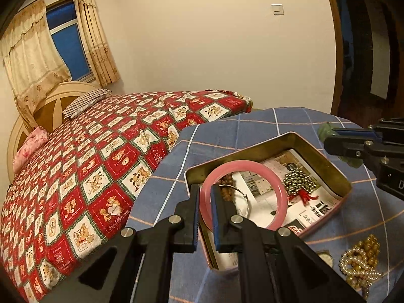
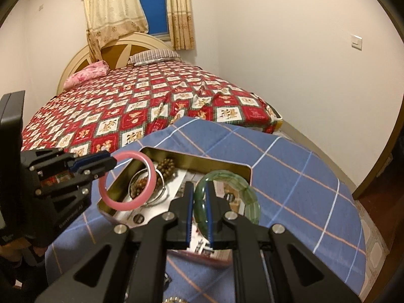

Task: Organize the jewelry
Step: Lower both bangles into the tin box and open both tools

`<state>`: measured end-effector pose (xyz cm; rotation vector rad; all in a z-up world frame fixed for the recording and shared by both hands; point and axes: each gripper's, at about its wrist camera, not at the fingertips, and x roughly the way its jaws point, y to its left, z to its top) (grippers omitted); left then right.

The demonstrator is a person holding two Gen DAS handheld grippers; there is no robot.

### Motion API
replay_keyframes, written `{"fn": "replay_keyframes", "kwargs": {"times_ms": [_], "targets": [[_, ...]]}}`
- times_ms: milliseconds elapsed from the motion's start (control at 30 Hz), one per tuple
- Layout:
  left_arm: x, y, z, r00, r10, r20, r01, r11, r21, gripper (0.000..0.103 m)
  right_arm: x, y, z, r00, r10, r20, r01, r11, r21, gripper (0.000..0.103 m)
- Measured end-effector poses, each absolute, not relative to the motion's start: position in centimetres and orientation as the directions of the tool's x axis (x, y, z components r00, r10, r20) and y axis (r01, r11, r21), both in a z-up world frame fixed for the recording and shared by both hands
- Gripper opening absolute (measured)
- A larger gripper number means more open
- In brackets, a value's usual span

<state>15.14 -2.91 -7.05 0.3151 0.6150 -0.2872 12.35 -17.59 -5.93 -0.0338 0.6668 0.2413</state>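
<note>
My left gripper (image 1: 205, 188) is shut on a pink bangle (image 1: 275, 181) and holds it above the open metal tin (image 1: 325, 159). The right wrist view shows the same left gripper (image 2: 112, 161) with the pink bangle (image 2: 118, 203) over the tin's left wall. My right gripper (image 2: 199, 185) is shut on a green bangle (image 2: 248, 197) above the tin (image 2: 202, 162); it shows at the right edge of the left wrist view (image 1: 328, 139). In the tin lie a paper liner, a brown bead bracelet (image 2: 168, 166), a thin silver bangle (image 1: 246, 199) and dark beads with a red tassel (image 1: 299, 183).
The tin sits on a round table with a blue checked cloth (image 2: 290, 166). Gold and pearl bead strings (image 1: 361, 262) lie on the cloth near the front right. A bed with a red patterned cover (image 1: 83, 176) stands behind the table. A doorway is at the right.
</note>
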Motion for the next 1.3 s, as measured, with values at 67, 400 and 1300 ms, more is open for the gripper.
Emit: {"fn": "replay_keyframes", "kwargs": {"times_ms": [67,400,1300], "targets": [[15.7,-3.0,-7.4,0.776,-0.166,-0.608,0.355,0.912,0.205,0.008,13.2,-17.5,-6.3,0.754,0.206,-0.624,-0.230,0.972,0.044,0.011],[18.1,-3.1,-8.9,0.761,-0.149,-0.632,0.352,0.913,0.208,0.008,15.8,-17.1,-8.4,0.716,0.197,-0.670,-0.222,0.974,0.049,0.011],[16.9,-3.1,-9.1,0.795,-0.096,-0.599,0.307,0.915,0.261,0.073,15.0,-16.9,-9.2,0.717,0.142,-0.683,-0.205,0.979,-0.012,0.051]]}}
